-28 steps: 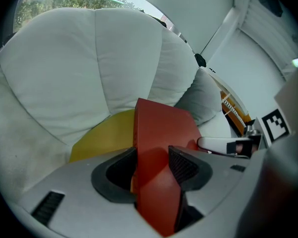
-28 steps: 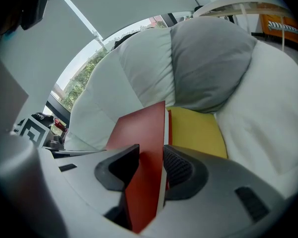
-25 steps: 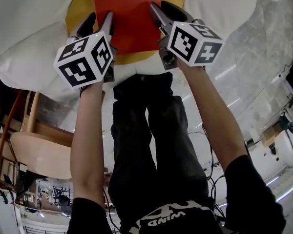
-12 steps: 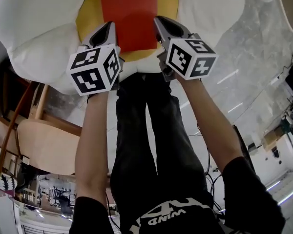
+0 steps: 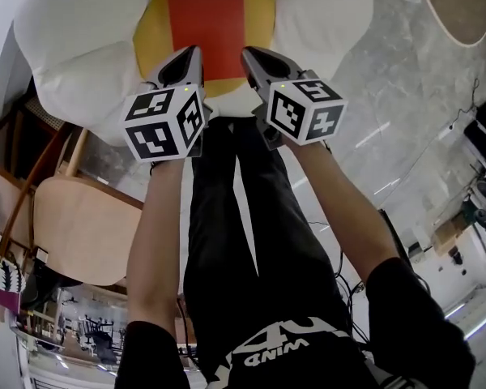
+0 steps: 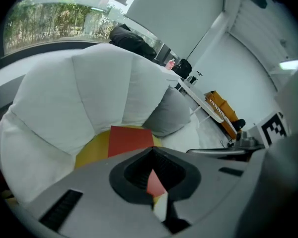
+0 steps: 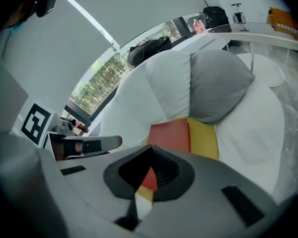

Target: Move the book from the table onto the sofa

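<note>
Book lies flat on the yellow seat cushion of the white sofa, free of both claws, so placement reads as done. The step in hand is, in my judgement, the withdrawal, best done by drawing both claws straight back and up so nothing nudges the book. Left claw is fully closed on nothing; right claw is likewise closed and empty, its jaws having just been closing. Both forearms reach forward side by side, the 2 claws angled down toward the sofa, tips above the book's near edge, not touching it.
</note>
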The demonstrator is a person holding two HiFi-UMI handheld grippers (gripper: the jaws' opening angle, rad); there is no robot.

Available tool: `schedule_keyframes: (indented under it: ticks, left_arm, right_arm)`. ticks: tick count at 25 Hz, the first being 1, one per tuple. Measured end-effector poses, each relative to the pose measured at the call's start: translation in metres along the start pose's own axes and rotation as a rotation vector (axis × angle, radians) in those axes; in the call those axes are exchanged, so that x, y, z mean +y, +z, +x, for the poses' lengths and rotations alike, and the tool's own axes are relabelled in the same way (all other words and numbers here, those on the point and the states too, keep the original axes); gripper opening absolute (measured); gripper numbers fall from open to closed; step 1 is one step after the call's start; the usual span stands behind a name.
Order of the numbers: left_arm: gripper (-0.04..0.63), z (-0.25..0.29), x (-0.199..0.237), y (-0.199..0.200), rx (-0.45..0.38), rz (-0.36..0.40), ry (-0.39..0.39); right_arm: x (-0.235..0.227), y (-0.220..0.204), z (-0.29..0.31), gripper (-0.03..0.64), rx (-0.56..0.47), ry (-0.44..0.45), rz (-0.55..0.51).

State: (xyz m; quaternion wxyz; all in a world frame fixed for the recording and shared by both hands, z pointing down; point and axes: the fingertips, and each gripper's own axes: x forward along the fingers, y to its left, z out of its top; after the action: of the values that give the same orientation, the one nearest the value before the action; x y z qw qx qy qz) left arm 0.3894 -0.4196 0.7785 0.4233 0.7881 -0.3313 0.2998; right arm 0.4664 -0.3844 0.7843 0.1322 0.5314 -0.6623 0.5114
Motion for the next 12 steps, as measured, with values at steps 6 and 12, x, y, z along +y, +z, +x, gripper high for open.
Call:
schedule_keyframes:
  ticks: [6,12]
  left_arm:
    - [0.008,-0.053,-0.051,0.027,-0.047,-0.015,-0.034]
    - [0.008,-0.122,-0.104,0.047,-0.075,-0.043,-0.122]
  right_arm:
    - [0.032,0.027,-0.062,0.002,-0.018,0.026,0.004]
    - [0.075,0.044,-0.132,0.002,-0.034,0.035,-0.016]
